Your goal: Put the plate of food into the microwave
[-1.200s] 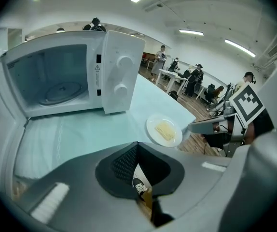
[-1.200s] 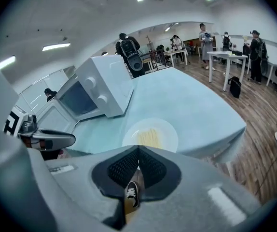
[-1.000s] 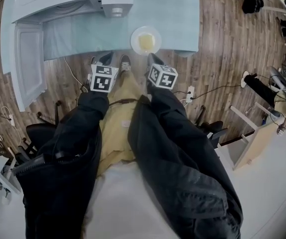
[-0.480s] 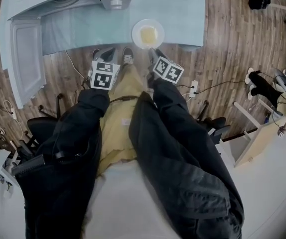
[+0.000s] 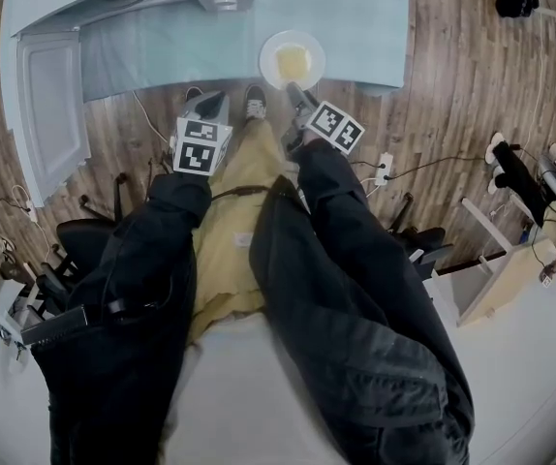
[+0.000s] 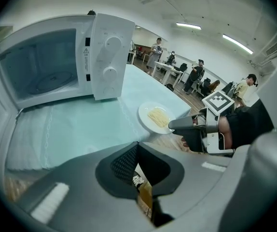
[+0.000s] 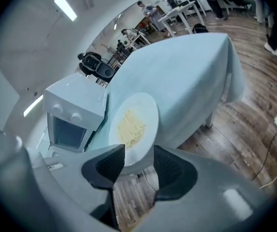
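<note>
Nearer the plate (image 5: 270, 64): right hand-held gripper (image 5: 295, 95), jaws just opened wide, near rim between them, unpinched. Left hand-held gripper (image 5: 210, 105) pressed together, farther from the plate.

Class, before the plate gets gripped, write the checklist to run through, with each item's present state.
1. Microwave door open: ok.
2. Plate of food at the table edge, within reach: ok.
3. Right hand-held gripper: its jaws have just been opening and stand apart around the plate's rim: ok.
4. Pads pressing the rim: not ok.
5. Left hand-held gripper shut, empty: ok.
</note>
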`<state>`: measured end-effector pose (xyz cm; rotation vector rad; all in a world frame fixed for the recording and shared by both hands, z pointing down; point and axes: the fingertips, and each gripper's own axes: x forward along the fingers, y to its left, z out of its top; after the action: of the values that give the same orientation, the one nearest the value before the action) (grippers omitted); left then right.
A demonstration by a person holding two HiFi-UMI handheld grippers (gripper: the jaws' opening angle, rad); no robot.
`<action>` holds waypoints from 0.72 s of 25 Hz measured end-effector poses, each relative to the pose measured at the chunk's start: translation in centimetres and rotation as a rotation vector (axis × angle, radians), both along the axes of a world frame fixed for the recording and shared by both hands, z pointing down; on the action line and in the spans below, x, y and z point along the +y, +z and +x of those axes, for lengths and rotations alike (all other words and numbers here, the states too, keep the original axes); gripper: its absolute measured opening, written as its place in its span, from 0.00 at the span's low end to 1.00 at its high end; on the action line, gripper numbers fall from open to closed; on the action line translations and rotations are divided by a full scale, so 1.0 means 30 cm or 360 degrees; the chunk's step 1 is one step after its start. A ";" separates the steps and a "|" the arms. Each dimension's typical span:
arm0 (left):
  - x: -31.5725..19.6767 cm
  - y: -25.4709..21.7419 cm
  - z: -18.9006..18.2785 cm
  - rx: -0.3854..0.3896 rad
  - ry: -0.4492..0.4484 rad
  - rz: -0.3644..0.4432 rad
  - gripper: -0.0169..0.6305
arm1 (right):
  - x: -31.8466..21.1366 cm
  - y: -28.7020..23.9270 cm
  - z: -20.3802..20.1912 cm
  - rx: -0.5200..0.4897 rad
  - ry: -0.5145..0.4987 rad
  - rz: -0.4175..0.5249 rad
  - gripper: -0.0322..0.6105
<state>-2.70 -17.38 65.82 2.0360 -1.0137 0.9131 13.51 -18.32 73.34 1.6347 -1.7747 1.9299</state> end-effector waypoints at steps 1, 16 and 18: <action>0.002 0.003 -0.003 -0.0002 -0.0001 -0.0003 0.02 | -0.003 0.013 -0.004 -0.0035 0.0014 -0.0011 0.33; -0.007 -0.005 -0.020 0.0013 -0.0049 0.0005 0.02 | -0.027 -0.047 -0.018 -0.0526 0.0228 0.0151 0.07; -0.009 -0.008 -0.026 0.0020 -0.0060 0.0008 0.02 | -0.031 -0.058 -0.020 -0.0553 0.0232 0.0183 0.07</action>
<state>-3.48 -17.65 65.58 2.0175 -1.0452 0.8783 12.90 -19.26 71.61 1.5797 -1.9658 2.3407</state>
